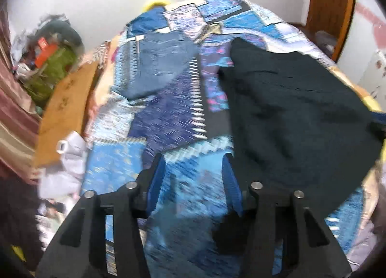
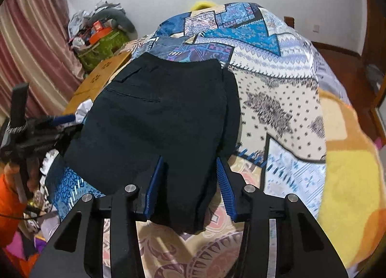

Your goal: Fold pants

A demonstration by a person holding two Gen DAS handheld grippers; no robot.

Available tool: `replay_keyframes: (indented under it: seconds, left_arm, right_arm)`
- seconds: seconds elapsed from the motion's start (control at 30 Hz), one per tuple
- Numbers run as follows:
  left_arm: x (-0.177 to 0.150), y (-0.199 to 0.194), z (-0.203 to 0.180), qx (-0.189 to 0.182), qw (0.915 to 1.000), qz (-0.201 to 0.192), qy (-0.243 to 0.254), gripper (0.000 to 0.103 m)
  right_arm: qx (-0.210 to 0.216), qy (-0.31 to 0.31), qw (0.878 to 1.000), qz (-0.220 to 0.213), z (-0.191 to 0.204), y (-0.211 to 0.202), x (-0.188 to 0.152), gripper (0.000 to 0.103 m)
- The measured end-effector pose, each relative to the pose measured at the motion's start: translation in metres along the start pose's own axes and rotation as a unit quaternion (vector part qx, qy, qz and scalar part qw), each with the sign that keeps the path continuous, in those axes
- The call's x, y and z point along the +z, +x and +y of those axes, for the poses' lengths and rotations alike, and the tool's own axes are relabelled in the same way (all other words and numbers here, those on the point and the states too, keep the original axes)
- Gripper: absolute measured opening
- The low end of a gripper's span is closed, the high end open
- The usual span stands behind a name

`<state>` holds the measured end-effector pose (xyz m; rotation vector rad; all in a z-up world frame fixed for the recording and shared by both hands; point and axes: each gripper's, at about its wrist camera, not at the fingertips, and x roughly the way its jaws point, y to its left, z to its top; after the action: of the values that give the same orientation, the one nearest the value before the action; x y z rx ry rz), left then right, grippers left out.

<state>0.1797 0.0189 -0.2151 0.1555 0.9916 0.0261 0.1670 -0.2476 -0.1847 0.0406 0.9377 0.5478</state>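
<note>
Dark navy pants [image 2: 154,114] lie folded flat on the patterned bedspread [image 2: 277,80], back pocket up. Their near end runs between the blue pads of my right gripper [image 2: 190,161]. The jaws stand apart, with a strip of bedspread showing between the cloth and the right pad. In the left wrist view the same pants [image 1: 289,109] lie to the right. My left gripper [image 1: 194,159] hovers open over bare blue bedspread [image 1: 193,193], just left of their edge, holding nothing. Folded blue jeans [image 1: 159,65] rest farther back on the bed.
A cardboard box [image 2: 101,75] and a green bag heaped with clutter [image 2: 103,44] stand beside the bed on the left, by a pink curtain [image 2: 29,48]. A yellow-orange blanket [image 2: 349,169] covers the bed's right side. A hand in an orange sleeve [image 2: 9,193] is at far left.
</note>
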Motion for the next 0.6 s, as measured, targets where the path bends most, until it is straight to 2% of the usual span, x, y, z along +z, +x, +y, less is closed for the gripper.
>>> replay_keyframes:
  seconds: [0.13,0.17,0.3,0.47,0.6]
  left_arm:
    - [0.027,-0.001,0.015,-0.038,0.9990,-0.017,-0.015,0.050]
    - [0.034,-0.003,0.015,-0.043,0.9987,-0.023,-0.015,0.053]
    - [0.066,-0.005,0.005,-0.082,0.9954,-0.048,-0.012,0.077]
    - [0.102,0.009,-0.019,-0.126,0.9907,-0.049,0.014,0.079]
    - [0.119,0.043,-0.033,-0.140,0.9896,-0.015,0.028,0.079]
  right_arm:
    - [-0.001,-0.007,1.000,-0.019,-0.006,-0.010,0.016,0.041]
    - [0.000,-0.009,1.000,-0.024,-0.007,-0.011,0.023,0.041]
    - [-0.001,-0.015,0.999,-0.031,-0.014,0.001,0.048,0.041]
    - [0.010,-0.012,1.000,-0.020,-0.028,0.039,0.081,0.041]
    - [0.015,-0.010,1.000,0.007,-0.040,0.070,0.095,0.041]
